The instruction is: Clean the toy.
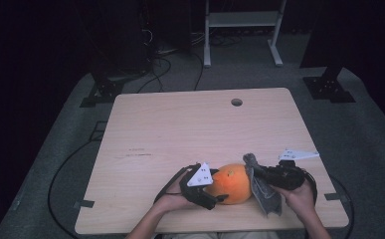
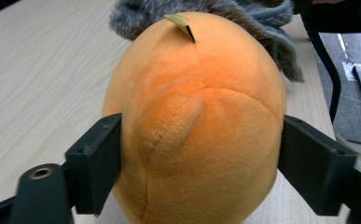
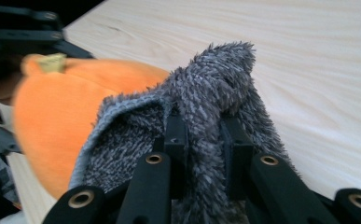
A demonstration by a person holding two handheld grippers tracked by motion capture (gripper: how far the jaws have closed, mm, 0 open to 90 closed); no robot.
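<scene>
- The left gripper (image 1: pixel 211 195) is clamping both jaws around the round orange plush ball (image 2: pixel 197 126), near the table's (image 1: pixel 180 129) near edge.
- The right gripper (image 1: pixel 265 175) is pinching the fuzzy grey fabric pouch (image 3: pixel 201 126), touching the ball's right side.

High view dim, dark surroundings; gripper views brighter, near edges blurred.
</scene>
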